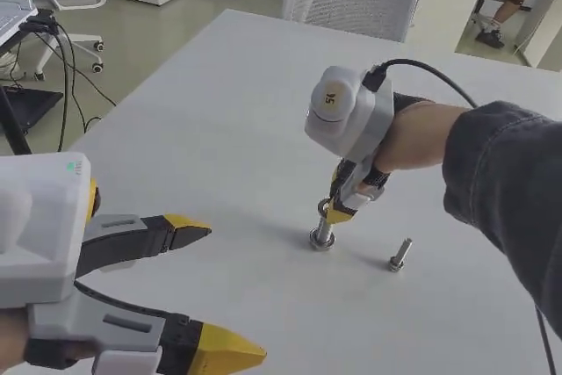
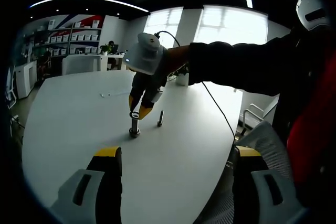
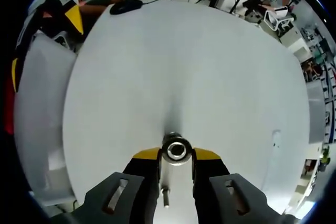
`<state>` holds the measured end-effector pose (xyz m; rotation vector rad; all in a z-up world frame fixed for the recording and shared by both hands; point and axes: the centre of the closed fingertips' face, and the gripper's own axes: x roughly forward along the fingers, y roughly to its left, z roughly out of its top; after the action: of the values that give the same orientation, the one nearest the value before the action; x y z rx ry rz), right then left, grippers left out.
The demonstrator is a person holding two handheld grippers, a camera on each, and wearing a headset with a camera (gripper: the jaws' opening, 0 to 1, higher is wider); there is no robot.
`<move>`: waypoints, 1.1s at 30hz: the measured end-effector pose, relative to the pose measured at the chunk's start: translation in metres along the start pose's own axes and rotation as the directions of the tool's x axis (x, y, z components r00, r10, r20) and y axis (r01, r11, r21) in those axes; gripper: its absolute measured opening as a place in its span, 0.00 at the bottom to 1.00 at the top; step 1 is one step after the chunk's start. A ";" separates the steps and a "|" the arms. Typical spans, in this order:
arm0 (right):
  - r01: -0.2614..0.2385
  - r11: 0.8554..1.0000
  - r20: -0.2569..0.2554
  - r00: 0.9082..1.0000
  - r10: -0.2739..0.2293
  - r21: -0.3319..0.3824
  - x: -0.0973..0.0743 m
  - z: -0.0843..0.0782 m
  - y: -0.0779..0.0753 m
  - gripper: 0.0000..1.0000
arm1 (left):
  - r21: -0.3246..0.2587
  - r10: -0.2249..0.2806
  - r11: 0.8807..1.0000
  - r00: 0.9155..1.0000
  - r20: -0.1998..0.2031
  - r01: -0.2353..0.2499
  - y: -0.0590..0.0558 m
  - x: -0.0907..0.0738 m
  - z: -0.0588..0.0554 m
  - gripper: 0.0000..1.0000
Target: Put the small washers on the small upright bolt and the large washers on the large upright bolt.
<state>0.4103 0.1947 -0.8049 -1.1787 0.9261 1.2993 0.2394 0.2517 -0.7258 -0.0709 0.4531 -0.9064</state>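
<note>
Right hand-held gripper [image 1: 345, 205] clamped on a large washer [image 3: 176, 149] right at the top of the large upright bolt [image 1: 322, 236], small upright bolt [image 1: 399, 255] standing near it on the white worktop [image 1: 219, 111], left hand-held gripper [image 1: 233, 292] spread wide, holding nothing.

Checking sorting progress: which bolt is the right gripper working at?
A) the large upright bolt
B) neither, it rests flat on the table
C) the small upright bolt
A: the right gripper holds a washer directly over the large bolt, with the small bolt standing apart beside it.
</note>
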 end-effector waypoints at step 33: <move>-0.040 0.999 -0.014 0.999 0.040 0.013 0.036 -0.003 0.001 0.23 | -0.023 0.001 1.000 1.000 -0.016 -0.002 0.005 0.002 -0.007 0.87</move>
<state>0.4126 0.1993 -0.8403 -1.1663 0.9716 1.3169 0.2415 0.2537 -0.7340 -0.0847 0.4789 -0.9010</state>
